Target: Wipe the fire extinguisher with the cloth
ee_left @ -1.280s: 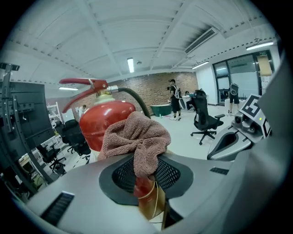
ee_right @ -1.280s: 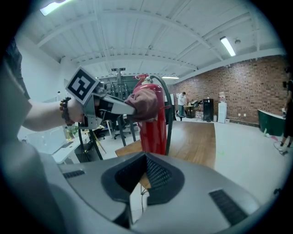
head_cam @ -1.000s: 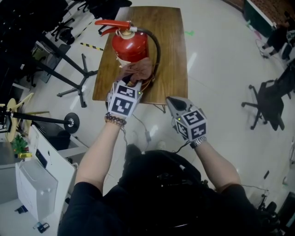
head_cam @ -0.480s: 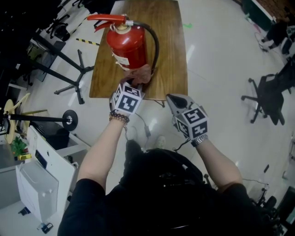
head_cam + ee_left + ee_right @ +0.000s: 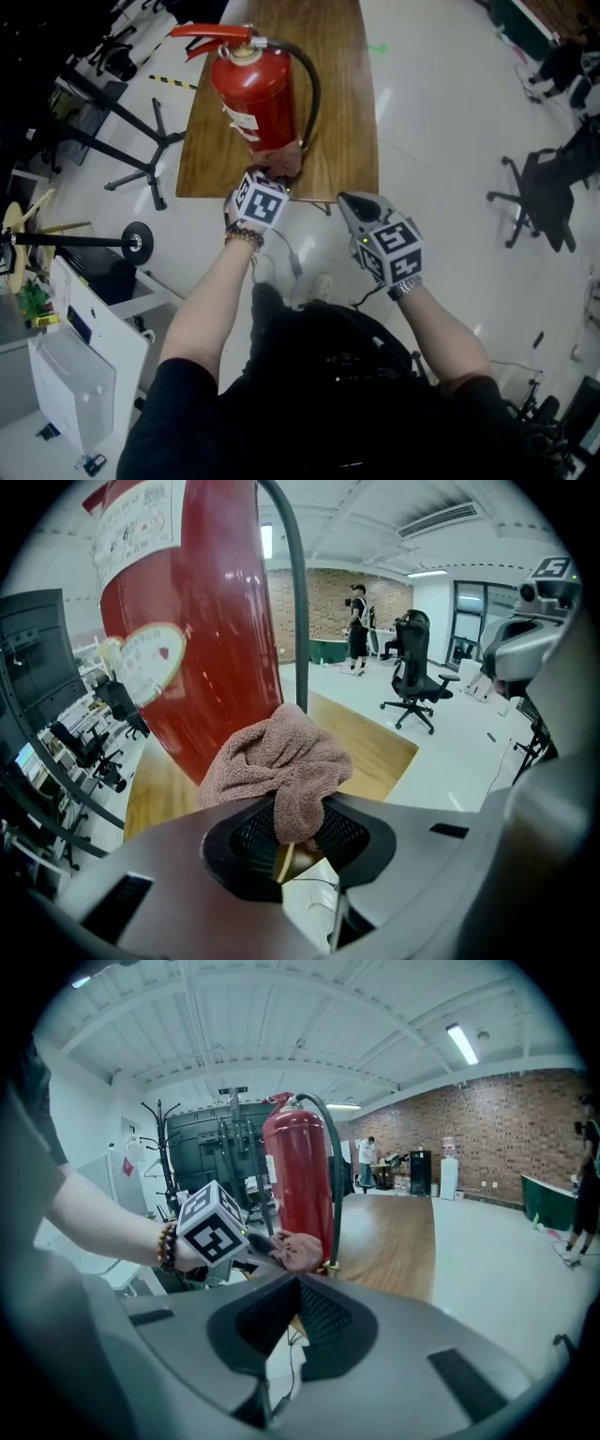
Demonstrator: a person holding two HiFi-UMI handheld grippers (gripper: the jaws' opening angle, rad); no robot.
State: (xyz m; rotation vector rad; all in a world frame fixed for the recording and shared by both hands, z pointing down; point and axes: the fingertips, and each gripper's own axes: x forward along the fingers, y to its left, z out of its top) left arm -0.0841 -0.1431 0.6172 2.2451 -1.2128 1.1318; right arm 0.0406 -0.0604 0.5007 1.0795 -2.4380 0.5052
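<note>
Pinching cloth [image 5: 281,761], left tool [image 5: 298,829]; right tool [image 5: 299,1284] closed, empty

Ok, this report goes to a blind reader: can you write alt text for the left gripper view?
The left gripper is shut on a bunched pinkish-brown terry cloth, held against the lower side of a red metal fire extinguisher. Its black hose runs down behind the cloth, above a wooden table.

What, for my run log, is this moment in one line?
left gripper: shut on cloth | cloth: low on fire extinguisher | right gripper: shut, empty
</note>
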